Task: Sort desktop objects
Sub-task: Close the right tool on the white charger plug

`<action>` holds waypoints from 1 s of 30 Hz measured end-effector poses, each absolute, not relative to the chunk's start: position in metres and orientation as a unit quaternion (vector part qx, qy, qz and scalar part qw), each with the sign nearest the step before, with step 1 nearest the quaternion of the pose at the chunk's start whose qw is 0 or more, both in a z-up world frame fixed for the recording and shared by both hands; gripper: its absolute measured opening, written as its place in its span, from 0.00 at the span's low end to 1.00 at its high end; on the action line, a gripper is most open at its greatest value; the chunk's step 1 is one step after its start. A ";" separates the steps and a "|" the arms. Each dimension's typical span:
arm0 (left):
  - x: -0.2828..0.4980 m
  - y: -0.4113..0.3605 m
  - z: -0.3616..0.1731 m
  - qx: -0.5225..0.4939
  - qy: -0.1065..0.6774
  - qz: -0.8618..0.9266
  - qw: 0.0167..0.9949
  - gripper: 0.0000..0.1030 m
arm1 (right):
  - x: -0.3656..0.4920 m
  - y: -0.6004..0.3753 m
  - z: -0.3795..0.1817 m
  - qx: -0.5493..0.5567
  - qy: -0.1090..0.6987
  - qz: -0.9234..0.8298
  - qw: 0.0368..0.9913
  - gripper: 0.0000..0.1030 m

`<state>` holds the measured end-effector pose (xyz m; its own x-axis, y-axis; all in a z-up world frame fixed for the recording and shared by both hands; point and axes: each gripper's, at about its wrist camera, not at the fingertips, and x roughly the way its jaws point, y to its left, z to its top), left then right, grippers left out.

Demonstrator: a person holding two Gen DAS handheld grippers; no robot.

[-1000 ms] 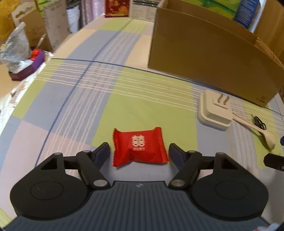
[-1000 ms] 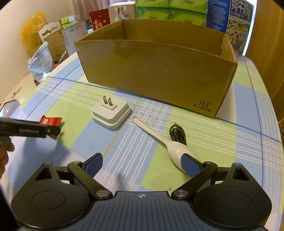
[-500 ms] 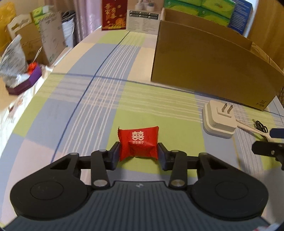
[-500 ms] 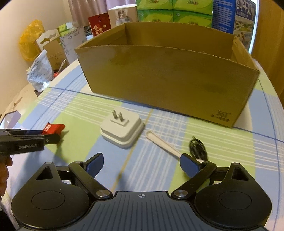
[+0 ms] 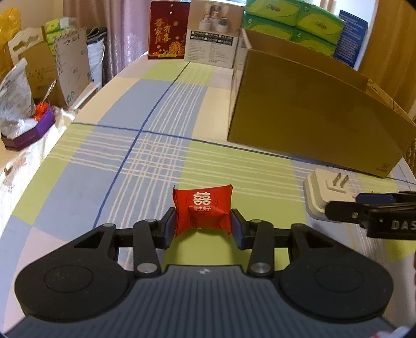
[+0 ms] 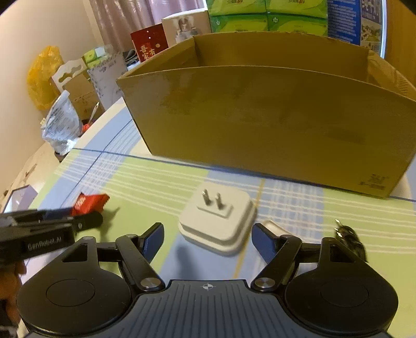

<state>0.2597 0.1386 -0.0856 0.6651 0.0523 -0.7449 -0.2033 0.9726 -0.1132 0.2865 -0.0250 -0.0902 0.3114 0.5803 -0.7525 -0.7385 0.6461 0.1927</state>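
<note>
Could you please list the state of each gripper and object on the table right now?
Left gripper: shut on the red candy packet.
Red candy packet: pinched between the pads, creased.
Right gripper: open, holding nothing.
White plug adapter: lying flat on the tablecloth, prongs up, between the open fingers.
Cardboard box: open at the top, upright.
Black cable: coiled on the tablecloth.

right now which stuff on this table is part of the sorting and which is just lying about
Part of the job:
red candy packet, held in the left hand-held gripper
white plug adapter
black cable
cardboard box

Lying about:
red gift box
green tissue packs
purple tray
</note>
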 end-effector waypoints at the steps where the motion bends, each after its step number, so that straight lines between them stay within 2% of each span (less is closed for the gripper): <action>1: 0.261 0.139 -0.086 -0.096 0.403 0.067 0.907 0.37 | 0.287 -0.021 -0.092 -0.095 0.422 0.406 0.805 0.70; 9: 0.265 0.138 -0.090 -0.087 0.397 0.068 0.911 0.37 | 0.292 -0.003 -0.106 -0.106 0.427 0.360 0.823 0.70; 11: 0.264 0.139 -0.090 -0.085 0.395 0.070 0.912 0.37 | 0.290 -0.002 -0.107 -0.117 0.418 0.360 0.826 0.64; 15: 0.264 0.137 -0.090 -0.073 0.394 0.066 0.914 0.37 | 0.288 -0.008 -0.106 -0.128 0.411 0.369 0.824 0.63; 30: 0.248 0.088 -0.082 -0.025 0.402 -0.020 0.915 0.37 | 0.255 -0.098 -0.090 -0.121 0.410 0.347 0.835 0.62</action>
<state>0.2478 0.0882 -0.0822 0.6762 -0.0566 -0.7345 0.0157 0.9979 -0.0624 0.2553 -0.0977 -0.0897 0.4227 0.4805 -0.7684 -0.6788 0.7296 0.0828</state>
